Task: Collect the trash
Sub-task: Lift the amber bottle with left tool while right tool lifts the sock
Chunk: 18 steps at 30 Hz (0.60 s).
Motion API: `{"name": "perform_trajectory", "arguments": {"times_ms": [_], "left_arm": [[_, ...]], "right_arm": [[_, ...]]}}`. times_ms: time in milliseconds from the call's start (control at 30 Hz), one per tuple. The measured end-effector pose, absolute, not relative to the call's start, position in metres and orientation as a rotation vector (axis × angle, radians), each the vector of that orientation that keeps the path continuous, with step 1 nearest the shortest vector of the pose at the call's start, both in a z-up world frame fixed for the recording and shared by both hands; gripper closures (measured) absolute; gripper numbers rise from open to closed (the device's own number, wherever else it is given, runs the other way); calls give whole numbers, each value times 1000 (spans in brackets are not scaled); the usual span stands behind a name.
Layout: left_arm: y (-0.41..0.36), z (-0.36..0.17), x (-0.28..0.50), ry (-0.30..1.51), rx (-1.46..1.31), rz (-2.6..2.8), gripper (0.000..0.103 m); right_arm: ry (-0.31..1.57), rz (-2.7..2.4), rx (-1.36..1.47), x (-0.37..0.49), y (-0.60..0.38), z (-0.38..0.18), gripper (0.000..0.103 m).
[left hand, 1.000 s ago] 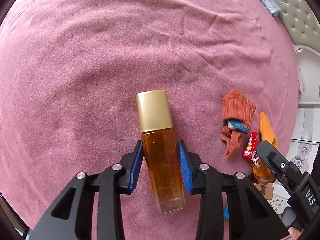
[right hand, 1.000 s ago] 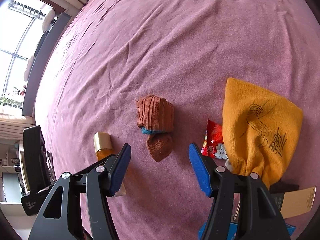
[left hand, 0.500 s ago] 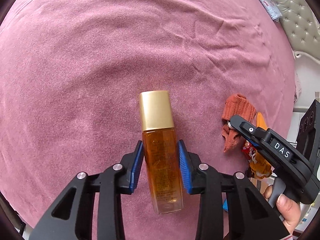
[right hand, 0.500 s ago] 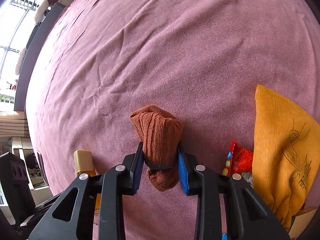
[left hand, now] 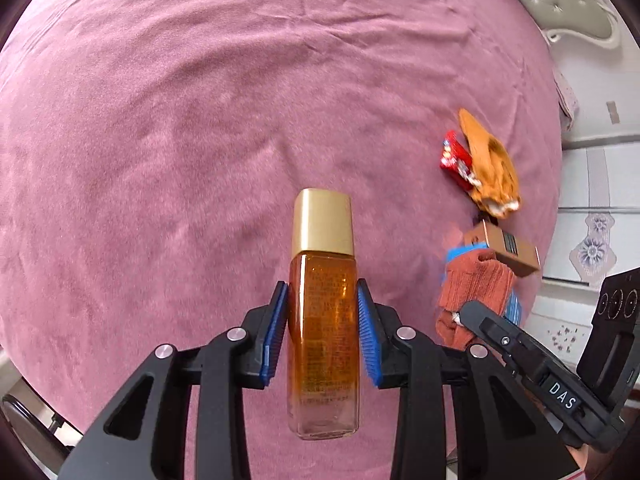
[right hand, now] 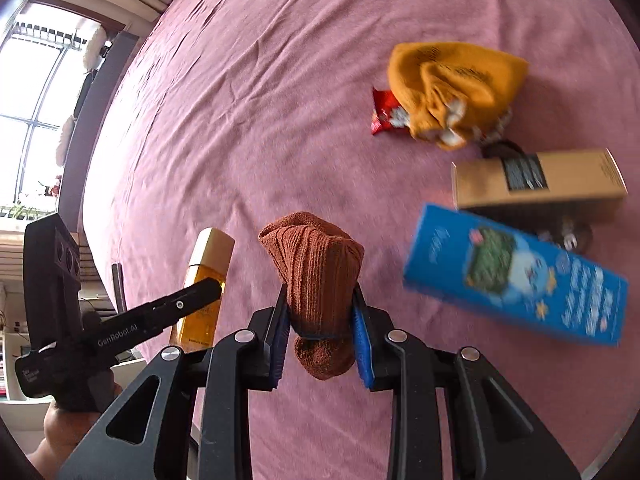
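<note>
My left gripper (left hand: 322, 328) is shut on an amber bottle (left hand: 323, 344) with a gold cap and holds it above the pink bedspread (left hand: 200, 120). My right gripper (right hand: 321, 328) is shut on a rolled rust-brown sock (right hand: 316, 280) and holds it above the bed. The sock (left hand: 472, 288) also shows at the right of the left wrist view, and the bottle (right hand: 204, 280) at the left of the right wrist view. A red snack wrapper (right hand: 384, 114) lies partly under an orange cloth (right hand: 452, 88) on the bed.
A tan carton (right hand: 540, 180) and a blue carton (right hand: 516, 276) lie near the bed's right edge. A padded grey headboard (left hand: 568, 4) is at the far right. A window (right hand: 36, 100) is to the left of the bed.
My right gripper closed on the brown sock and lifted it off the bed. Both grippers have pulled back from the bed with their loads; the two cartons have come into view.
</note>
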State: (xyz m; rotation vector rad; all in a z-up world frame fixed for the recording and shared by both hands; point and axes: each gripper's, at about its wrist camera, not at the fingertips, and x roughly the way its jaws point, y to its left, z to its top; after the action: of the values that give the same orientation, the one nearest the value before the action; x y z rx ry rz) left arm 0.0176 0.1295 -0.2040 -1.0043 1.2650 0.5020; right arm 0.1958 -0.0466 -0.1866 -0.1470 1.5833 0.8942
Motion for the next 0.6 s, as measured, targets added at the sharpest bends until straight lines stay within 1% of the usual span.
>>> {"name": "perform_trajectory", "arguments": {"times_ms": [233, 433, 600], "left_arm": [[51, -178, 16, 1315, -901, 373, 69], [-23, -169, 16, 1375, -813, 244, 69], [-83, -164, 31, 1414, -727, 143, 69]], "right_arm": [[1580, 804, -28, 172, -143, -165, 75], [1554, 721, 56, 158, -217, -151, 76], [1529, 642, 134, 148, -281, -145, 76]]}}
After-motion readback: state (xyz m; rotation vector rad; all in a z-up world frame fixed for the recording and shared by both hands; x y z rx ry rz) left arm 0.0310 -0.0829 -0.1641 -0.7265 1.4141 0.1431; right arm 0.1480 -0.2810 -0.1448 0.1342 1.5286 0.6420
